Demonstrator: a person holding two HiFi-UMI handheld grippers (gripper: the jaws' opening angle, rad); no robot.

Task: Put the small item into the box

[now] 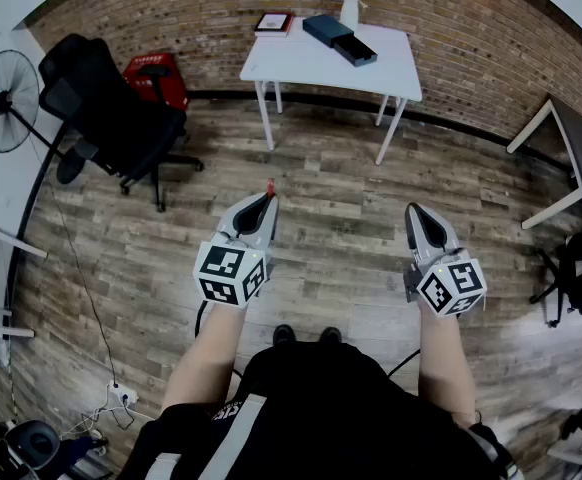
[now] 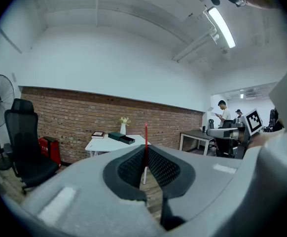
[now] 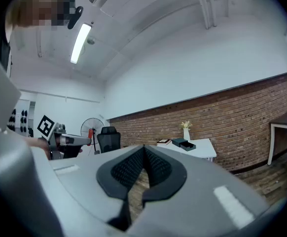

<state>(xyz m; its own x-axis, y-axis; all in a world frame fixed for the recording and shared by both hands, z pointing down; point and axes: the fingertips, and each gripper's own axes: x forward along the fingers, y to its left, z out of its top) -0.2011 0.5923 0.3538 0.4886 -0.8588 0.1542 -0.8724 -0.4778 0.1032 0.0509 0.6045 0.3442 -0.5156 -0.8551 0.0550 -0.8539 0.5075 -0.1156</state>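
Grippers side by side above wooden floor: left gripper clamped on a thin red item poking up past the jaw tips, right gripper pressed closed with nothing between the jaws. Farther off to the left, a black office chair, a red case behind it and a standing fan. Farthest, against the brick wall, a white table carrying the dark box with its drawer pulled out, a book and a vase, well apart from the red item.
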